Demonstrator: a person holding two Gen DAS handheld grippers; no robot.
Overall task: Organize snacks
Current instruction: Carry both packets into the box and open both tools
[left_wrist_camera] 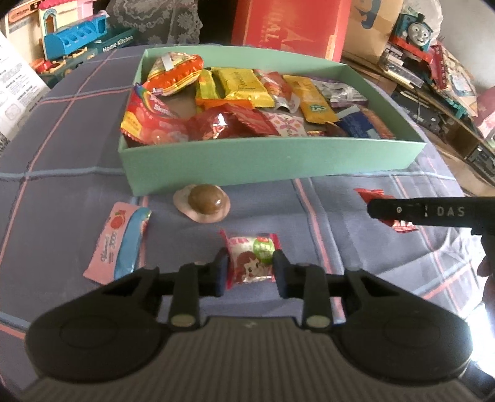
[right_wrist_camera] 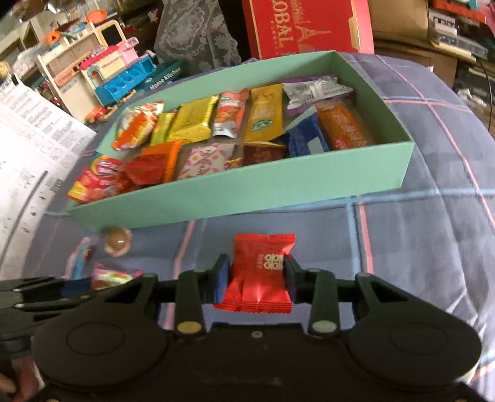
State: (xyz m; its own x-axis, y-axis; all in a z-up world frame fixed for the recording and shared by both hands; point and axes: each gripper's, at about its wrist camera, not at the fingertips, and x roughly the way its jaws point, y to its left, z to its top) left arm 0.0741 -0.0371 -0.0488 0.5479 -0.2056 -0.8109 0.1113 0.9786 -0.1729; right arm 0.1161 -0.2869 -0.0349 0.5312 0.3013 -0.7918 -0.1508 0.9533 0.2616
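our left hand-held gripper [left_wrist_camera: 250, 266] is clenched on a pink-and-white candy packet [left_wrist_camera: 252, 258], our right hand-held gripper [right_wrist_camera: 258, 278] on a red sachet [right_wrist_camera: 260, 272], both on the surface near the green box's [left_wrist_camera: 272, 160] front wall. we judge them light, crinkly and slippery; pinching mid-body across the width seems safest.

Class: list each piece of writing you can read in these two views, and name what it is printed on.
"DAS": right gripper finger.
"Home Kitchen": dark green toy box.
"OBAL", partly cut off: big red box.
"Skittles", partly hidden: red candy bag.
Snack wrappers and printed sheets: too small or blurred.
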